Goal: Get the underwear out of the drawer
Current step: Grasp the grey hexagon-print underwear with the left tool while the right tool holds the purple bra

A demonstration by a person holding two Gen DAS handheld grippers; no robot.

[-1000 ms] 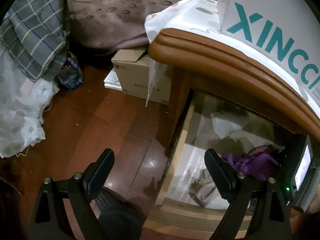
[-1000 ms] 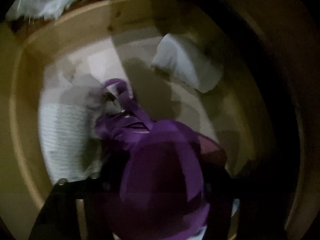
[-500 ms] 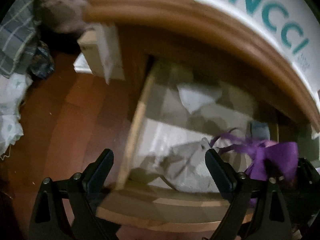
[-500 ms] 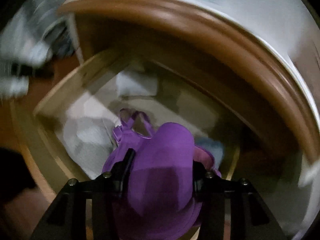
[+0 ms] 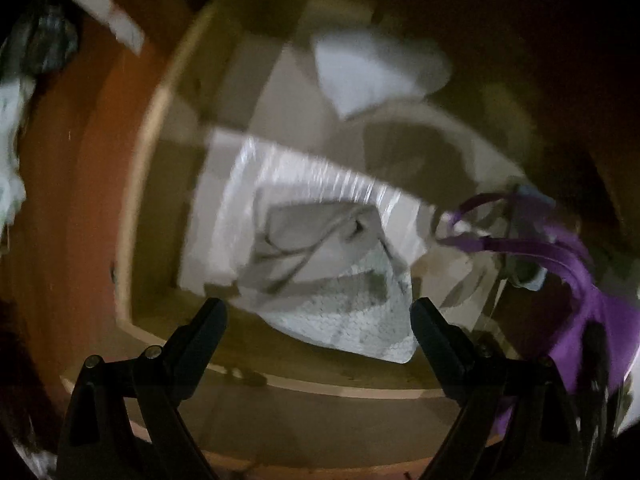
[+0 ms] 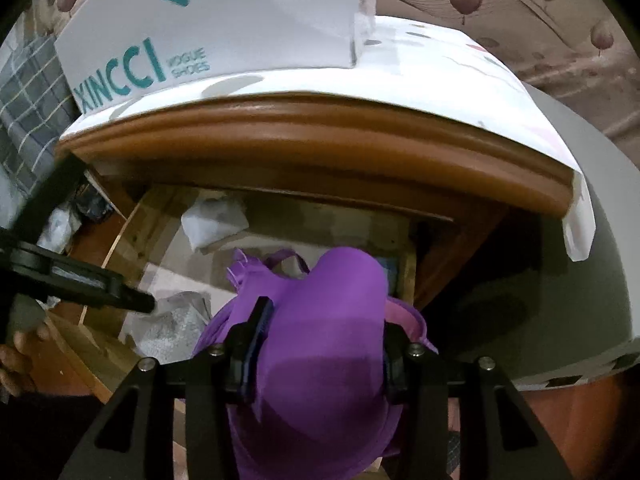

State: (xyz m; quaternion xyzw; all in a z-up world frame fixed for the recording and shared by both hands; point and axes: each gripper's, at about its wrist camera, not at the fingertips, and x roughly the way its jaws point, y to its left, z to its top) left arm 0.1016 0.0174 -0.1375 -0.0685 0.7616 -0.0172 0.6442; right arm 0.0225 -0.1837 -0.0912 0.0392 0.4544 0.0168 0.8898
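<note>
Your right gripper (image 6: 324, 344) was clamped on the purple bra (image 6: 320, 340), its fingers (image 6: 256, 332) pressing the padded cup from both sides, and it carried the garment up over the near right corner of the drawer (image 6: 120, 240). A second earlier that same bra sat low inside the drawer under a tilted camera; now the wrist had levelled and the cabinet top (image 6: 320, 120) with the white shoe box (image 6: 208, 20) showed beyond it, so the lift looked nearly done, though one strap still trailed back over the drawer. Your left gripper (image 5: 318, 316) had swung from the floor side to point steeply down into the drawer, its jaws spread wide and holding nothing, poised above the crumpled grey garment (image 5: 328, 264). That suggested the next piece was already lined up. The bra looked soft and bulky, a moulded cup with thin straps (image 5: 480, 240) and a paler pink inner edge, likely to snag by its straps. Farther back in the drawer lay a folded white cloth (image 5: 372, 68), well apart from the grey one.
</note>
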